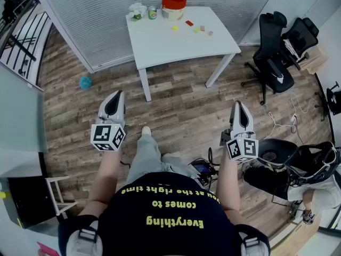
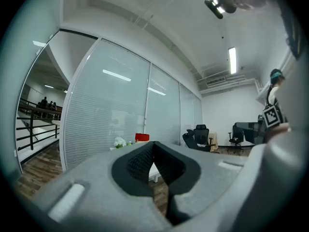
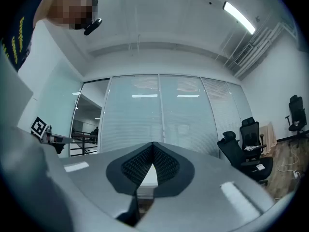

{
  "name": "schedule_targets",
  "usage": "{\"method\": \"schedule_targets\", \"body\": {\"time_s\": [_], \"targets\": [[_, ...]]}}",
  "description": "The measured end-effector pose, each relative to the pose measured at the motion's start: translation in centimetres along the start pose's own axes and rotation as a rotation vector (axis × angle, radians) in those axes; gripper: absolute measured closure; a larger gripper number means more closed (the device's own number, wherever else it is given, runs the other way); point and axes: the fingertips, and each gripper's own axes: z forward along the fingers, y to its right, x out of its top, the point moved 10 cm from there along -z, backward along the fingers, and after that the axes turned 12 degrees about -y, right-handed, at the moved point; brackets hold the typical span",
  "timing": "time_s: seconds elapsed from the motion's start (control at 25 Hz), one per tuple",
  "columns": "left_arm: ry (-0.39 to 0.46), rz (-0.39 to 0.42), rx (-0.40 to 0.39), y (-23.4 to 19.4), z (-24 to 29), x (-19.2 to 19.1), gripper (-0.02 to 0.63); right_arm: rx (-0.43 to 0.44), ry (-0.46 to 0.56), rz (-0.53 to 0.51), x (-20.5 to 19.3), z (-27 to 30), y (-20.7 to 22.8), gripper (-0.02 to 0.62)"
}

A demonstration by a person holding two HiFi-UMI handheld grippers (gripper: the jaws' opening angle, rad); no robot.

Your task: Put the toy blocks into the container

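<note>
Far ahead in the head view stands a white table [image 1: 165,44]. On it are a tub with a red lid [image 1: 173,5] and several small toy blocks, among them a red one [image 1: 189,23] and a yellow one [image 1: 175,28]. My left gripper [image 1: 118,94] and right gripper [image 1: 238,104] hang over the wooden floor, well short of the table, both pointing toward it. In the left gripper view the jaws [image 2: 153,144] meet at the tips with nothing between them, and the red-lidded tub [image 2: 142,137] shows far off. The right gripper [image 3: 153,144] is likewise shut and empty.
White flowers [image 1: 137,9] and a green can [image 1: 152,13] stand beside the tub. Black office chairs [image 1: 277,57] are to the table's right, with cables and gear on the floor by my right side. A blue object [image 1: 85,82] lies on the floor at left; glass partitions run behind the table.
</note>
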Motion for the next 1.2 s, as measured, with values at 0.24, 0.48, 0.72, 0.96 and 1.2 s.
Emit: {"method": "schedule_targets", "body": {"time_s": [0.24,0.48,0.72,0.96,1.2], "targets": [[-0.003,-0.017,-0.012,0.6,1.1,0.4,0.607,0.013,0.0,0.01,0.3,1.1,0.5,0.591],[0.004,0.001,-0.035,1.6,2.1,1.0,0.607,0.015,-0.001,0.008,0.4,1.1,0.8,0.591],[-0.001,0.008,-0.052,2.6,3.5,1.3,0.607,0.019,0.014,0.021,0.6,1.6,1.4,0.591],[-0.003,0.005,-0.062,2.3,5.2,1.6,0.607,0.028,0.032,0.011,1.4,2.9,1.1,0.591],[0.012,0.012,-0.072,1.7,8.5,2.6,0.607,0.045,0.024,0.007,1.7,6.0,1.3,0.591]]}}
